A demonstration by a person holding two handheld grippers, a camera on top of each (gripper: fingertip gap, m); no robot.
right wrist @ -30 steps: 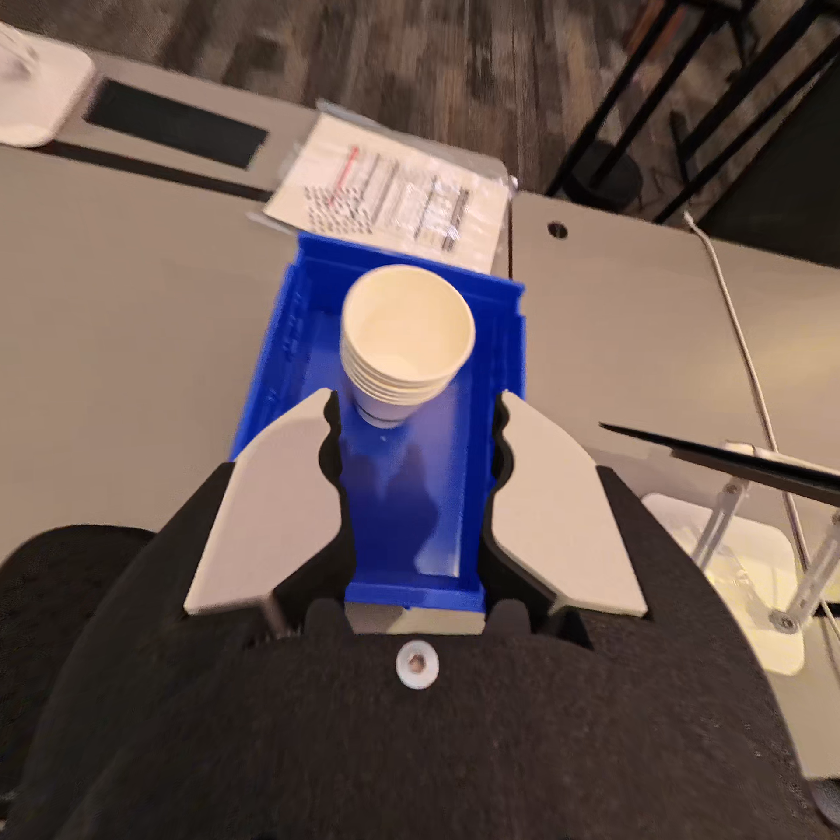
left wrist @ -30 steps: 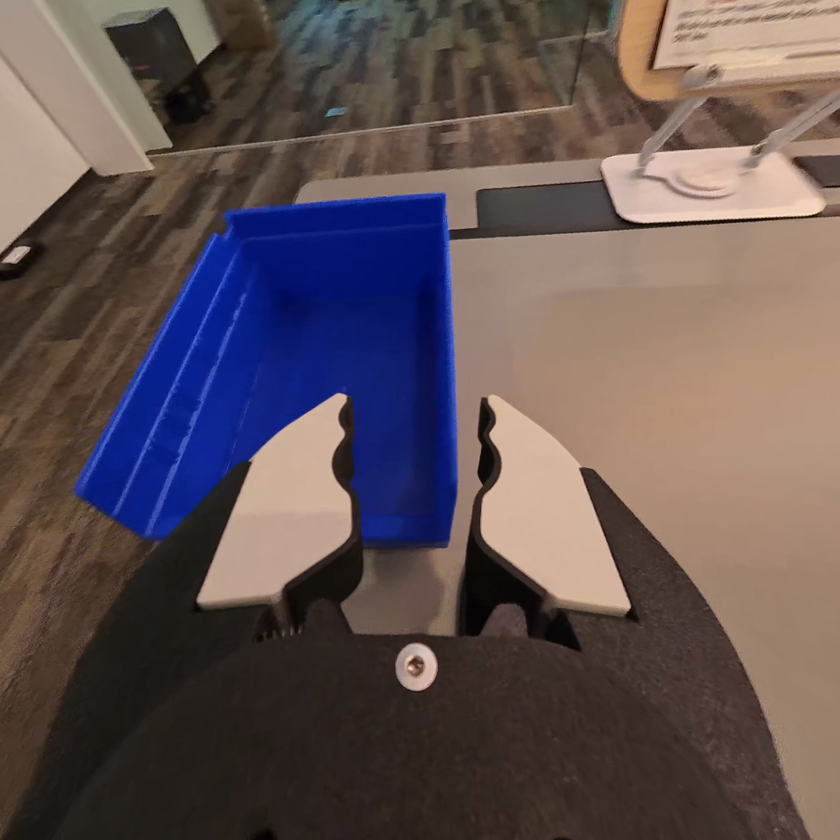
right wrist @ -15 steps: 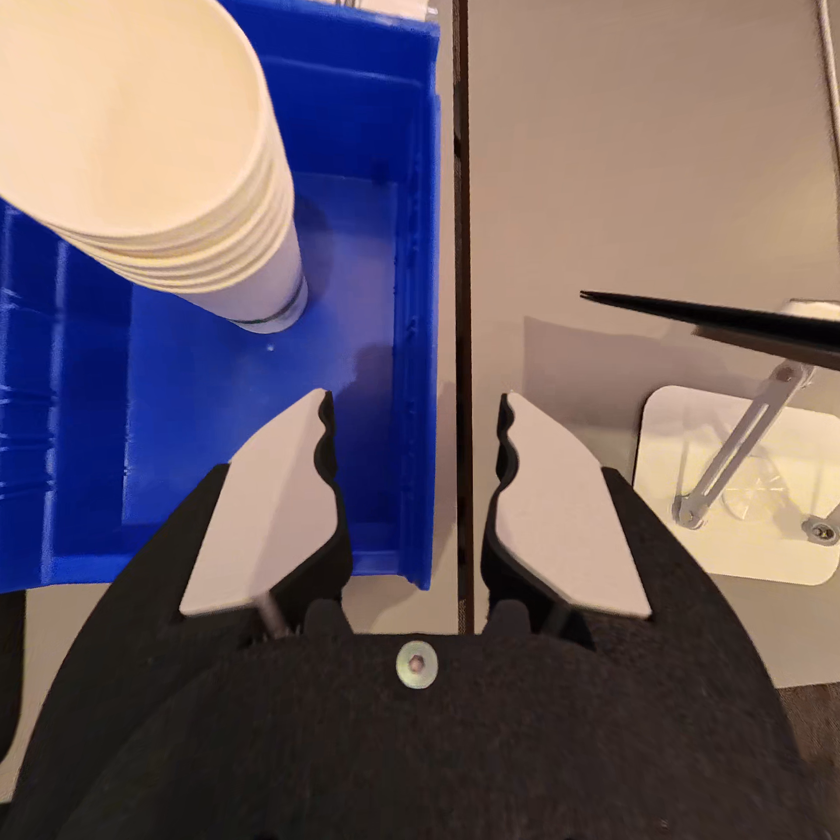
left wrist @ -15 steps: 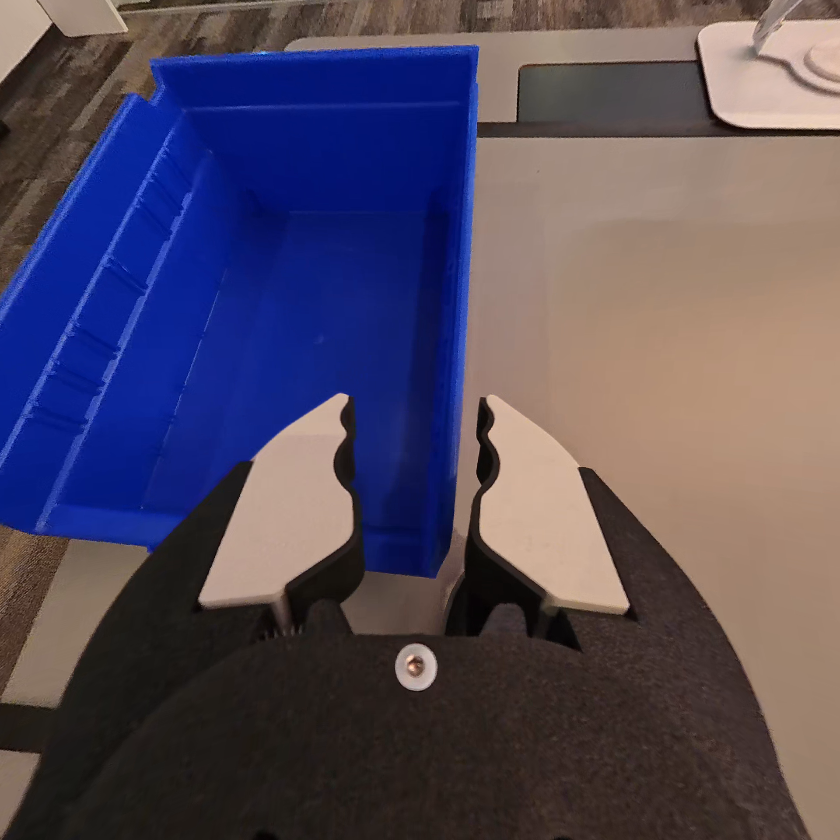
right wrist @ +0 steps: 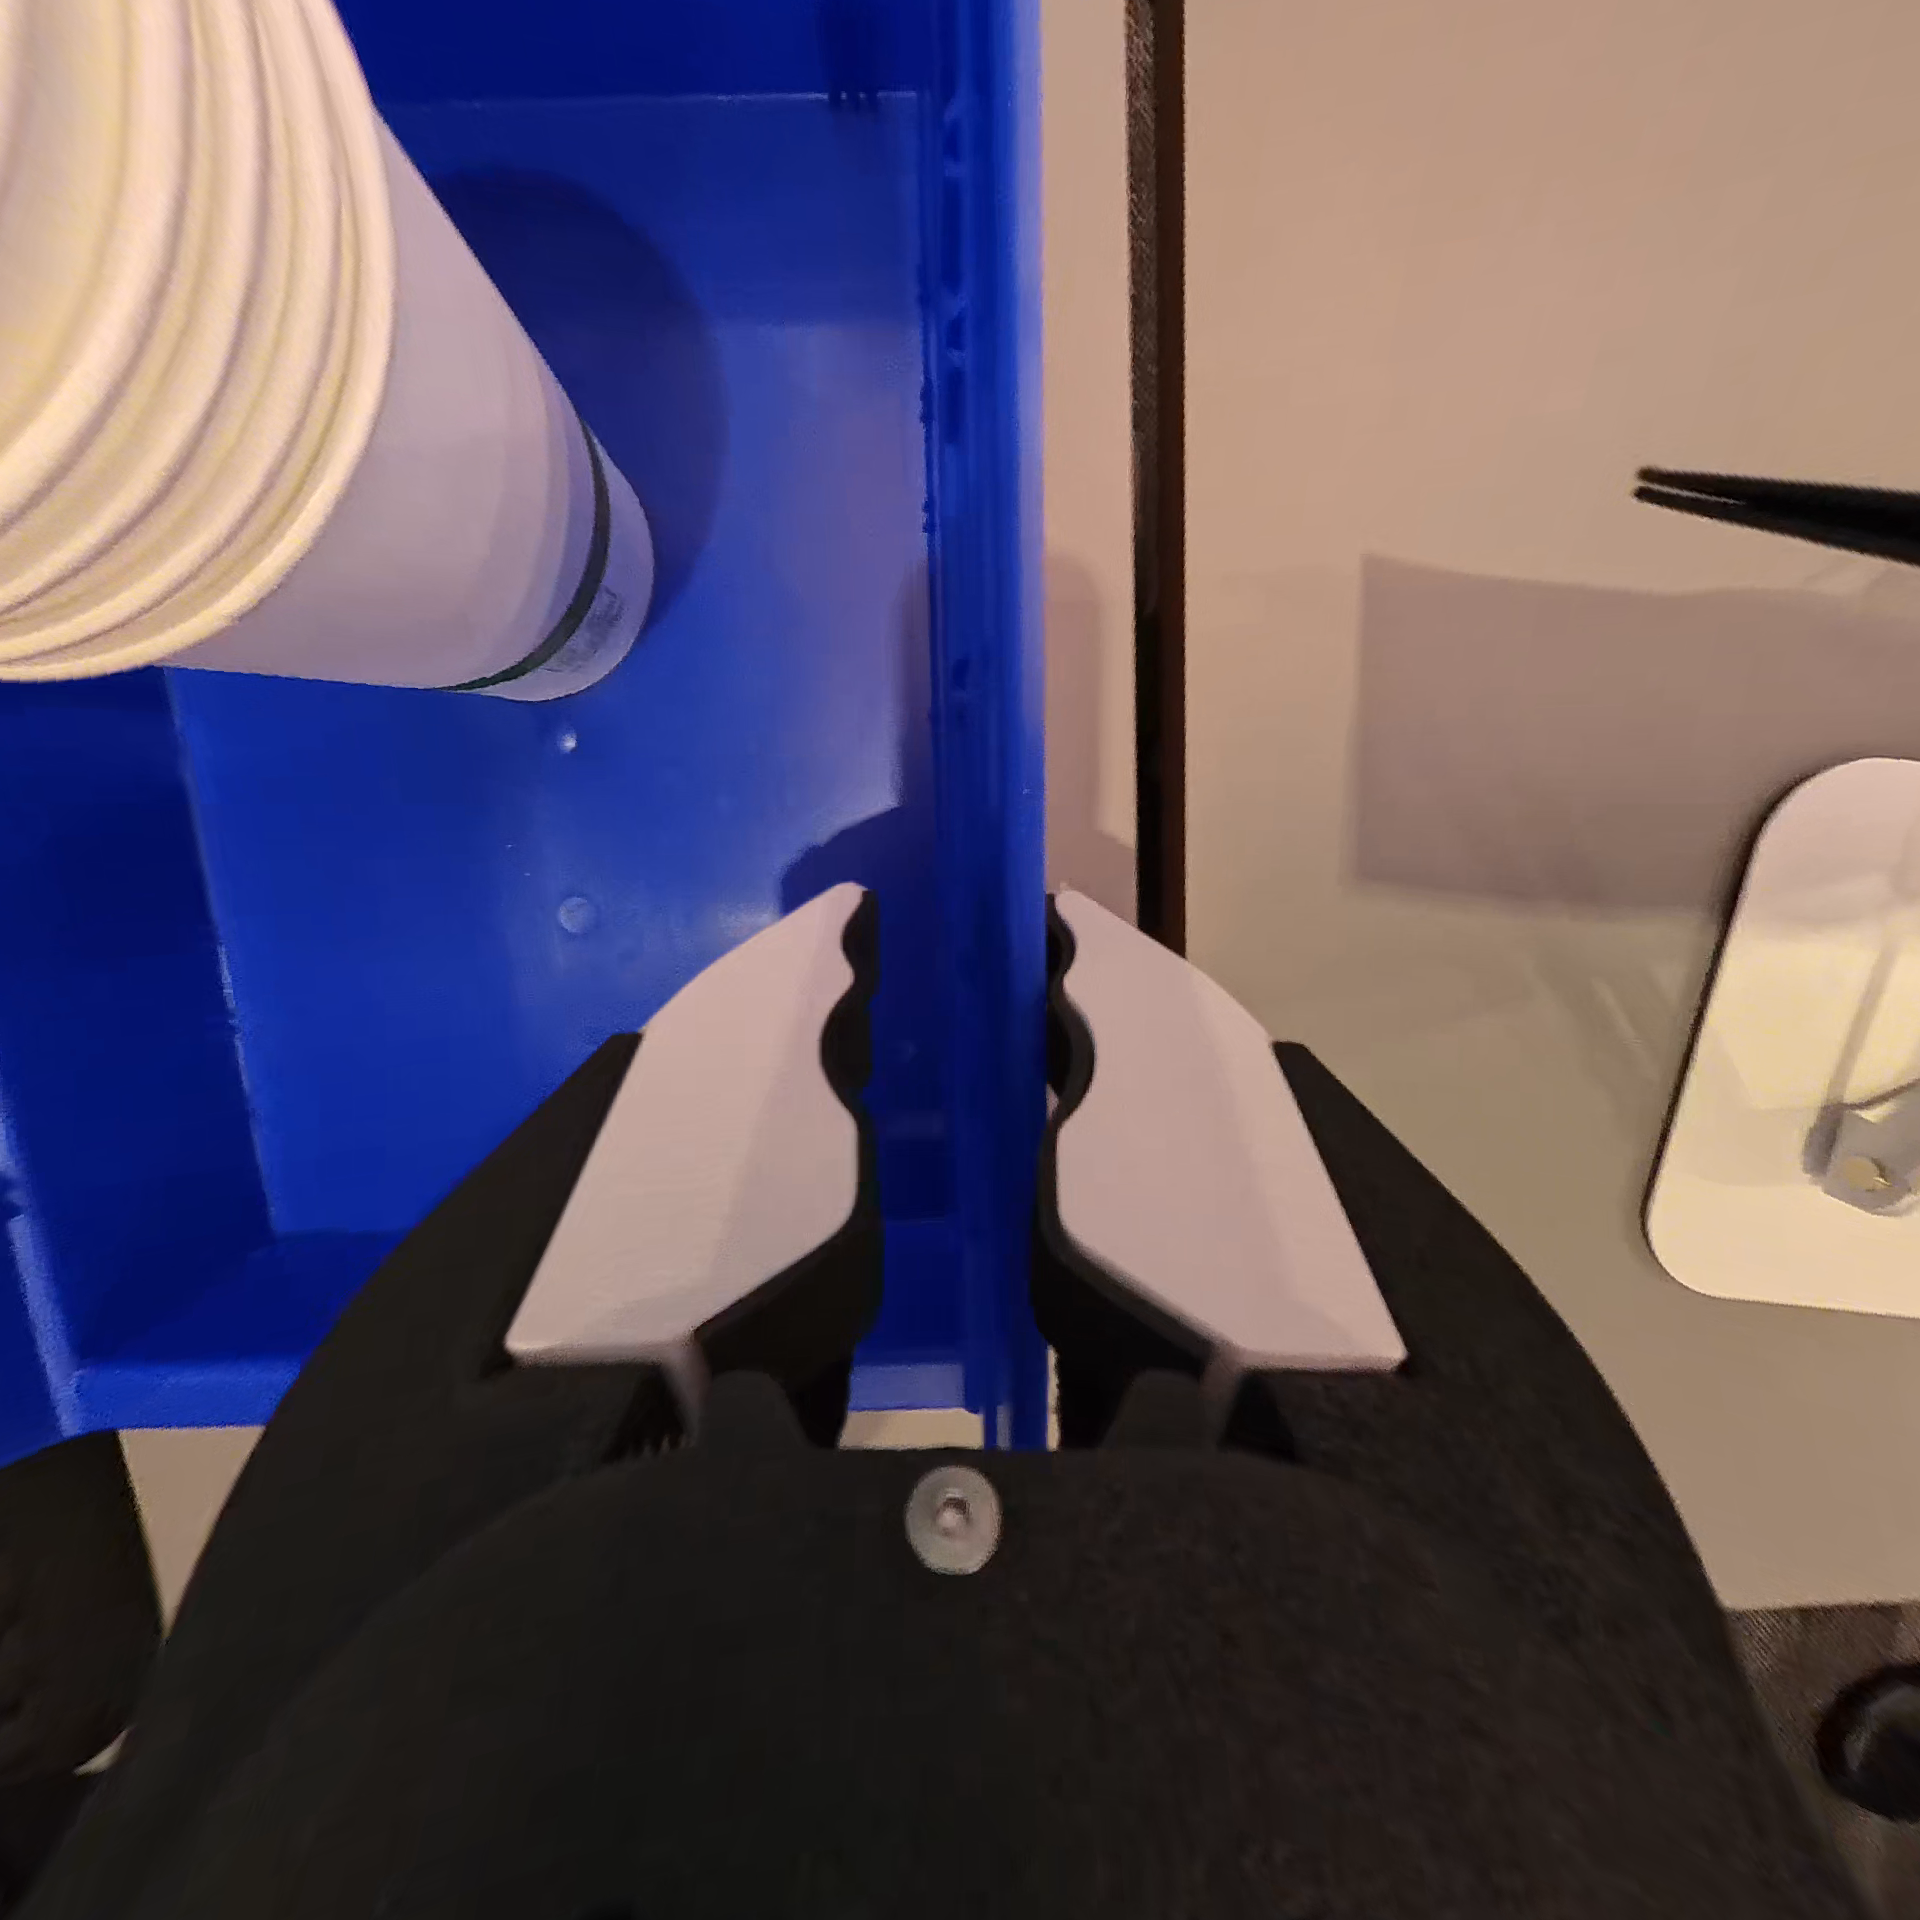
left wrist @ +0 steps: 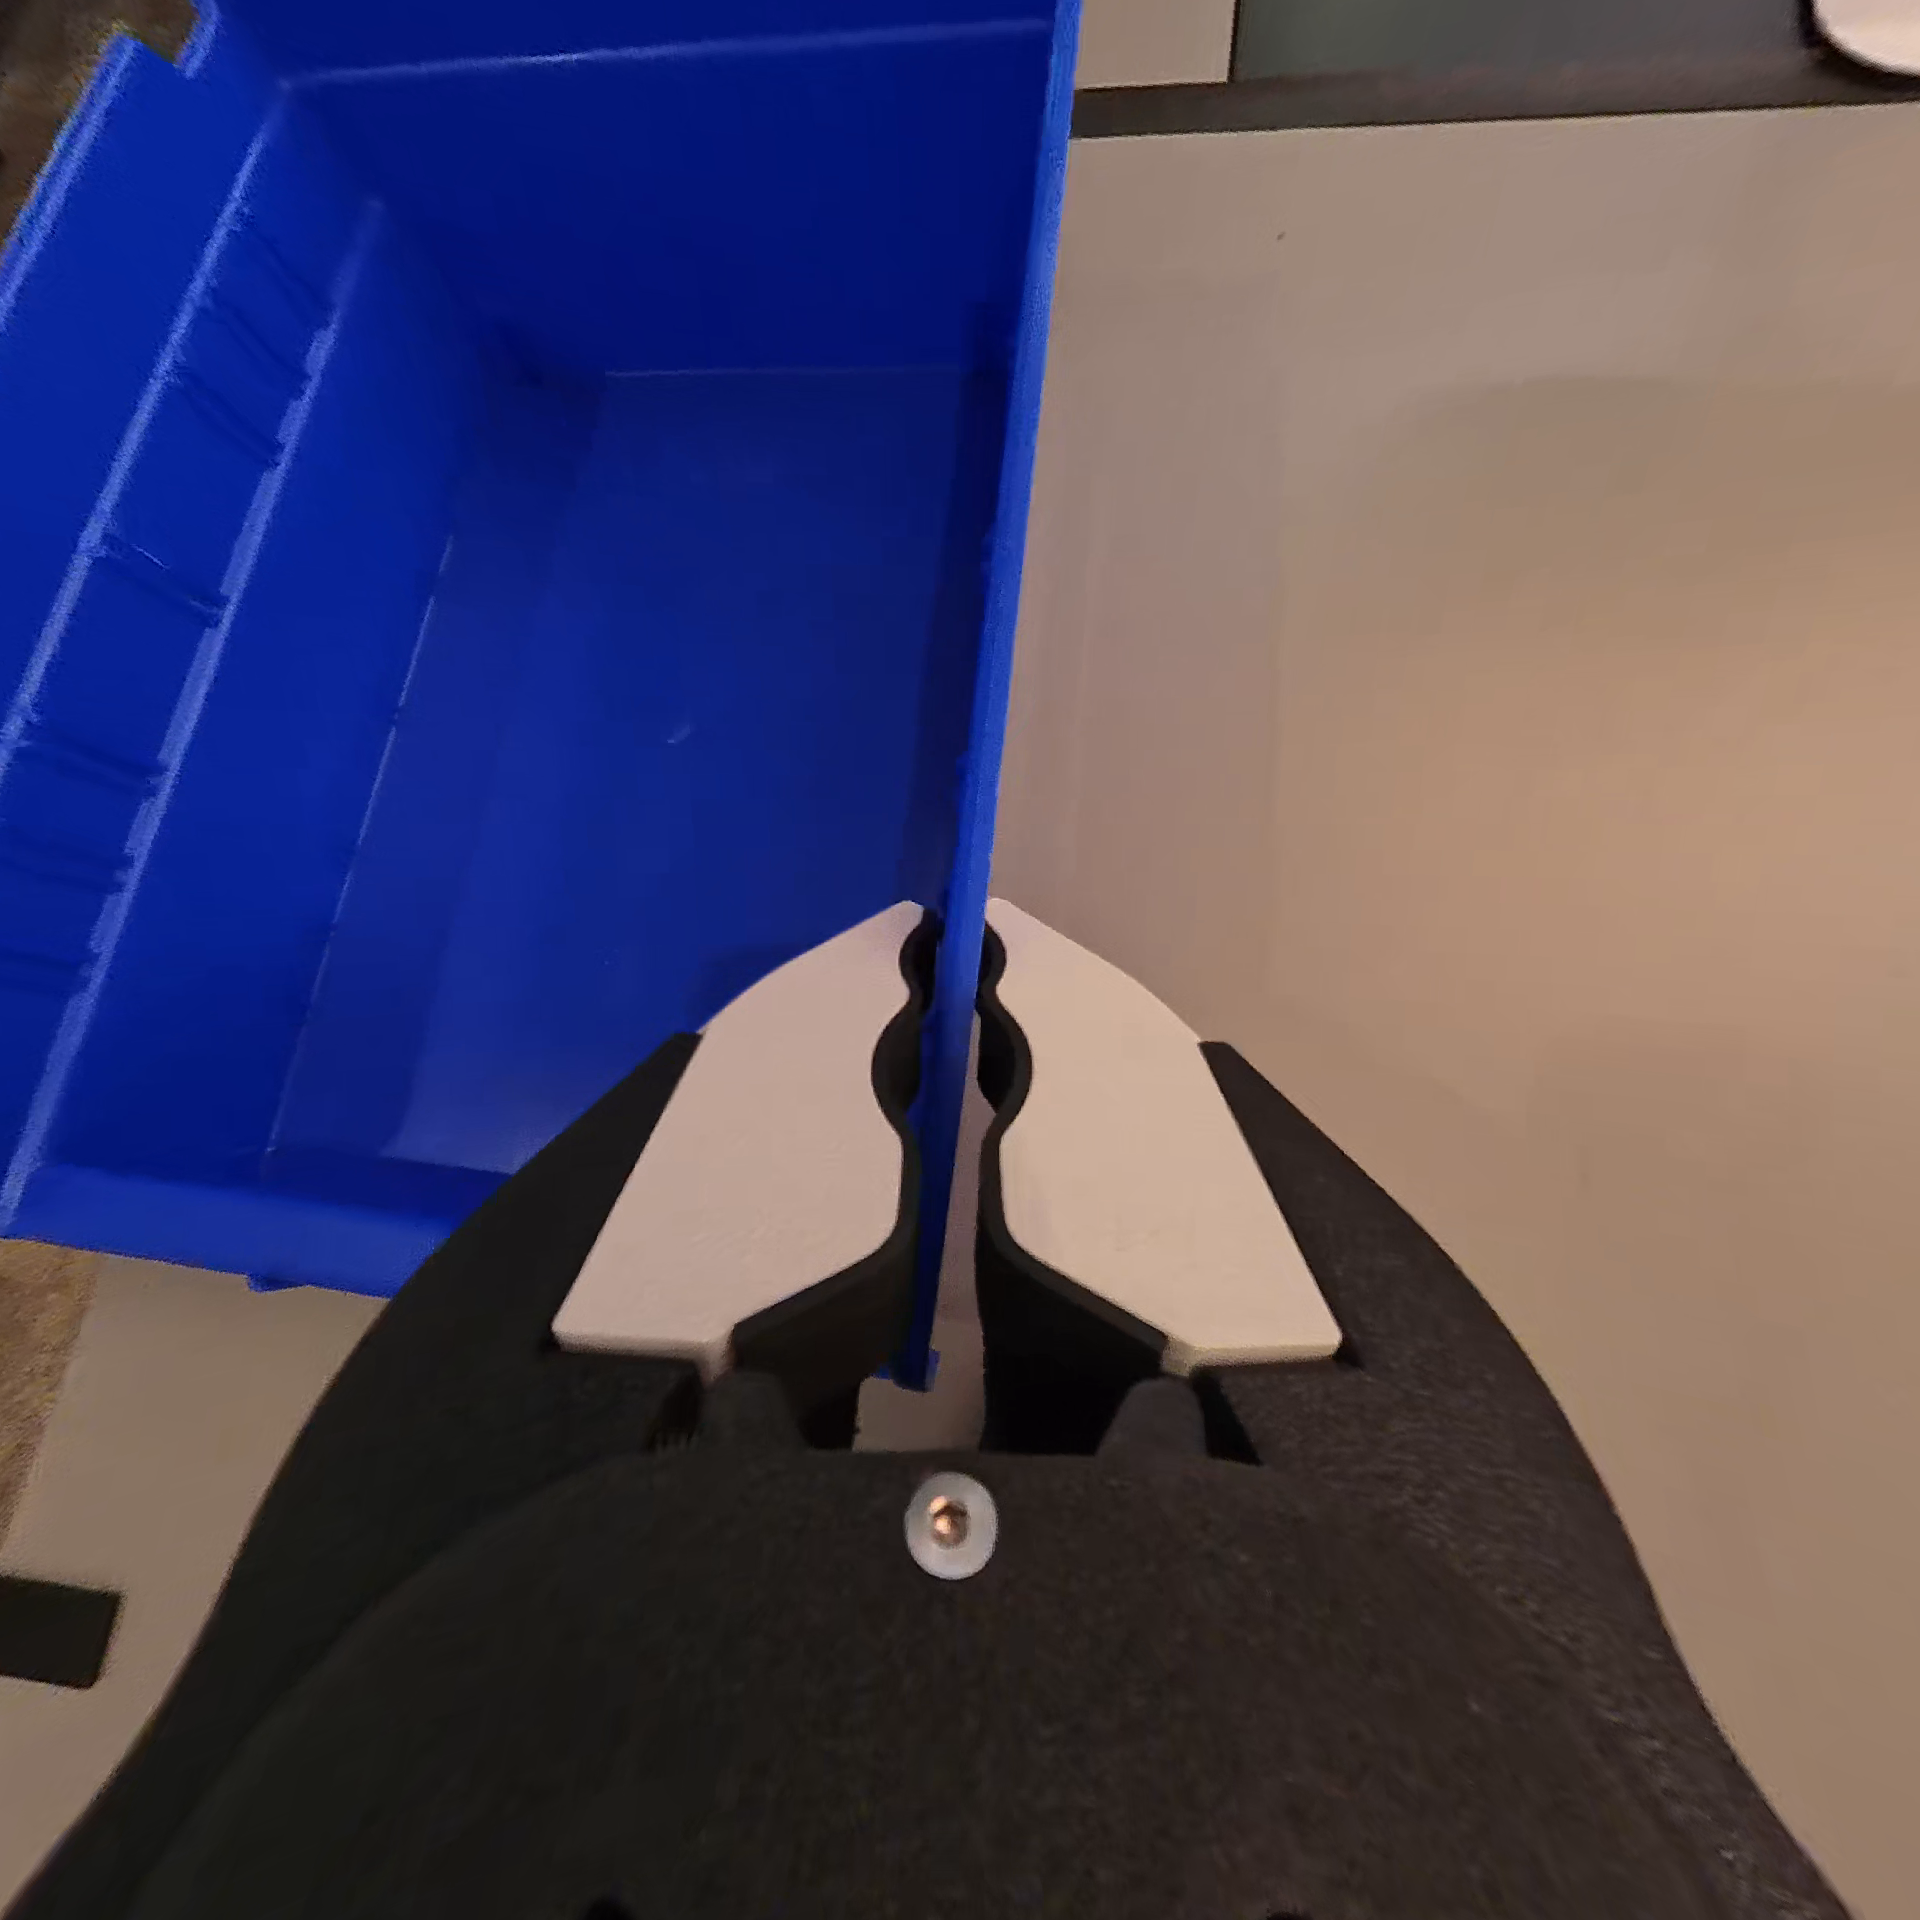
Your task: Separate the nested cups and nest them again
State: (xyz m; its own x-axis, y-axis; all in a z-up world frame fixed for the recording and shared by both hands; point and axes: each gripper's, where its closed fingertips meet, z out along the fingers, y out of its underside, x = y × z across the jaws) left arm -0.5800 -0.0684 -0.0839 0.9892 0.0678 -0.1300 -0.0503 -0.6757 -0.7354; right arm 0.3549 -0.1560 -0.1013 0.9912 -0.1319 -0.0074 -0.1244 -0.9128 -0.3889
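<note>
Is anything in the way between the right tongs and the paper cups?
The bin's right wall sits between the right tongs. The stacked cups stand inside the bin, up and left; only bare blue floor shows between.

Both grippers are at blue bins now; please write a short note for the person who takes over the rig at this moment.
Left gripper: shut on the right wall of the empty blue bin.
Right gripper: straddles the right wall of the second blue bin; outer finger touches it, inner finger stands off, so not clamped yet.
Stack of paper cups: upright inside the second bin, nested.
Done: no cup separated.
Left: separate the cups, then nest them again.
</note>
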